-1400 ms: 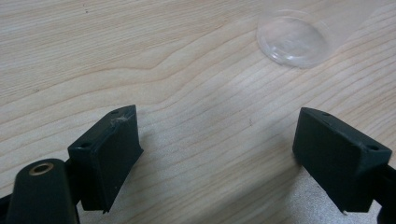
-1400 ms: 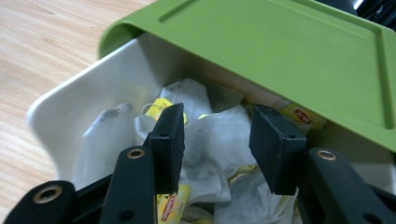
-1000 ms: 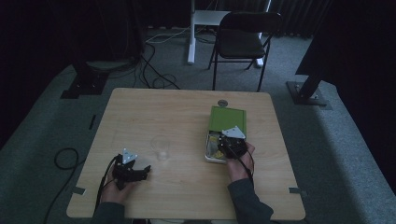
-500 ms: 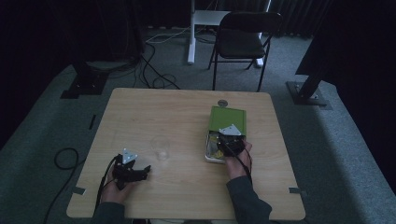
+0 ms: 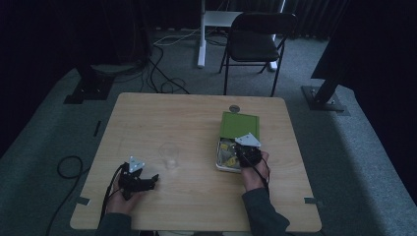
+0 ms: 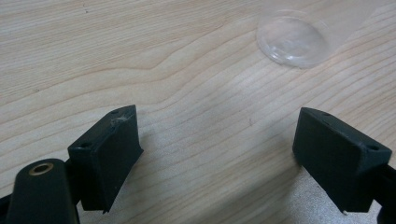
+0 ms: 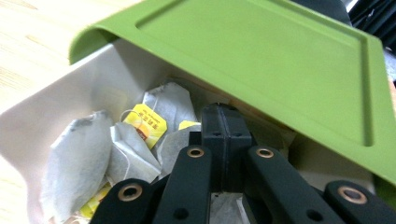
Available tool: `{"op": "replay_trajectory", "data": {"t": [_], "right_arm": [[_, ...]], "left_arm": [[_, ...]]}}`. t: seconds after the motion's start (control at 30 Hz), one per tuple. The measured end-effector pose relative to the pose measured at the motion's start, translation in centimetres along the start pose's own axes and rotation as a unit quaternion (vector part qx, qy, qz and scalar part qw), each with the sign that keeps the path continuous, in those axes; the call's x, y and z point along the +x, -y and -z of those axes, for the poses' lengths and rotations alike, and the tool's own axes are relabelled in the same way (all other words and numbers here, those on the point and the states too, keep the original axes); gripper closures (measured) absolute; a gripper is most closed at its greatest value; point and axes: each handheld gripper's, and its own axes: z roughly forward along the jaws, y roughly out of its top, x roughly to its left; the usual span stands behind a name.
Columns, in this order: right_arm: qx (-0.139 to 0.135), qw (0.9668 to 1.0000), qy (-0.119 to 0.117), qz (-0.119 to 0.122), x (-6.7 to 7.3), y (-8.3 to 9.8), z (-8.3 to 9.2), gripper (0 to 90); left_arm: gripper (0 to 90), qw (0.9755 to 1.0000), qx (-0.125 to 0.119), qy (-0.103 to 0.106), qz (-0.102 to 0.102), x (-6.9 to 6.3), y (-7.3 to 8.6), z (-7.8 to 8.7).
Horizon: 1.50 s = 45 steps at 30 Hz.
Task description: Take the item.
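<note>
One pale wooden tabletop (image 5: 187, 123) carries one white rectangular box (image 5: 220, 162) with one green lid (image 5: 238, 127), one clear plastic cup (image 5: 170, 154) and one small round grey disc (image 5: 234, 108). At least four paper tea bags (image 7: 77, 158) with yellow tags lie around the right tool (image 7: 223, 140). One black folding chair (image 5: 255, 44) stands beyond.

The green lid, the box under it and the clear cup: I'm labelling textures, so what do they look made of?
Green lid: probably moulded plastic, smooth matte, with a pressed-in panel. White box: likely plastic too, plain and smooth. Clear cup: thin transparent plastic, possibly glass; wood grain shows through it.
</note>
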Motion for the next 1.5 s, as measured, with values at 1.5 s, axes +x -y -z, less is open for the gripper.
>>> {"op": "replay_trajectory", "data": {"t": [1.5], "right_arm": [[-0.085, 0.9954, -0.021, 0.039, 0.0, -2.6, 7.1, 90.0]], "left_arm": [[15.7, 1.0, 0.002, 0.001, -0.002, 0.0, 0.0, 0.0]]}}
